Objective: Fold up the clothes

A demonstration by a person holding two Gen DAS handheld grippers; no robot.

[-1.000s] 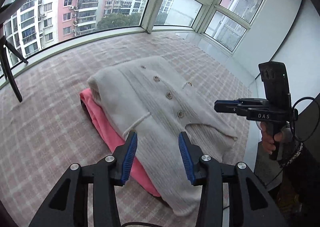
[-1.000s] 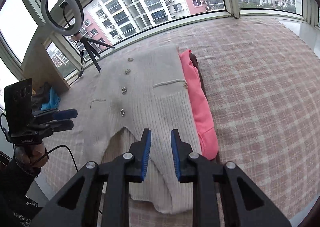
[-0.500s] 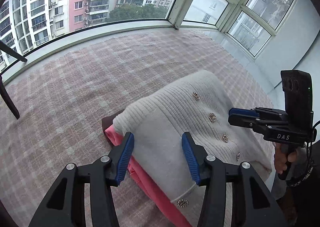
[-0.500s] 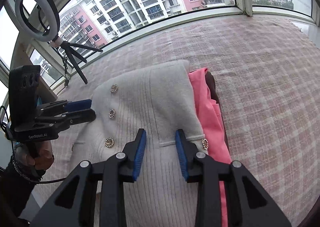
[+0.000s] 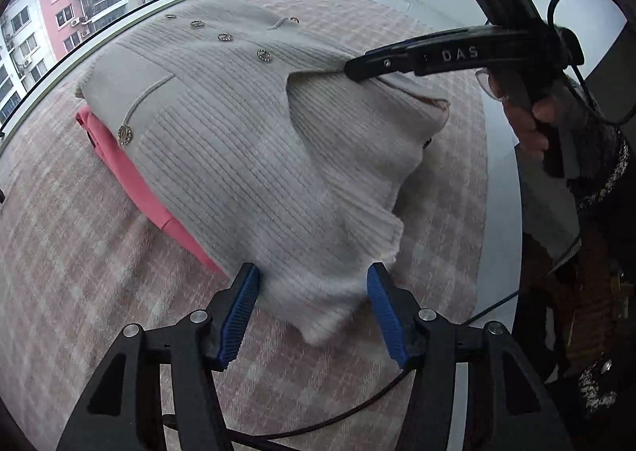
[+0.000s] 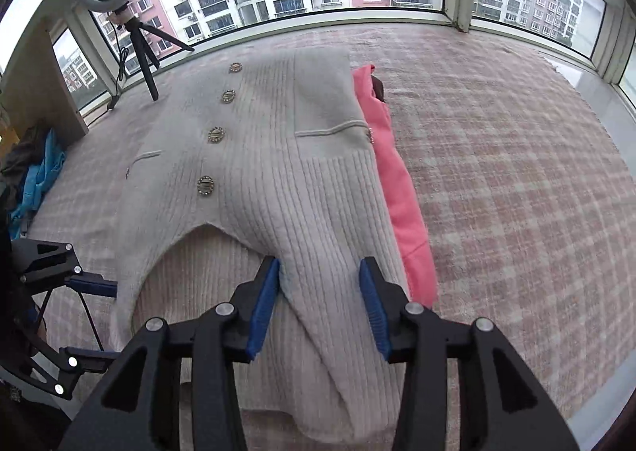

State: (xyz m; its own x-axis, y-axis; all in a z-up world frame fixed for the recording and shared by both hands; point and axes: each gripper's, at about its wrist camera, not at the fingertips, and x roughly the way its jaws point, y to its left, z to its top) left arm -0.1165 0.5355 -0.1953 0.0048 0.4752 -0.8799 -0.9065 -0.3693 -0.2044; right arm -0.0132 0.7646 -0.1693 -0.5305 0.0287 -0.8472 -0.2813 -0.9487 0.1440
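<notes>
Both tongs now wide open at the cardigan's near end

The left gripper (image 5: 312, 308) and right gripper (image 6: 318, 302) have pulled back from mid-garment and spread wider, straddling the cream cardigan (image 5: 238, 140), which lies over a pink garment (image 6: 401, 192) on the checked cloth (image 6: 516, 180).

Both tools are matt black plastic. The left gripper (image 5: 312, 306) has two angular arms with triangular cut-outs, each ending in a ribbed blue pad (image 5: 238, 312), with round silver screws (image 5: 200, 317) at the joints and a thin black cable (image 5: 357, 409) looping beneath. The right gripper (image 6: 318, 304) is built the same way; from the side its long arm carries pale "DAS" lettering (image 5: 459, 54) and a black cable. The hand (image 5: 524, 121) on its grip wears a dark speckled knit sleeve (image 5: 600, 172)
</notes>
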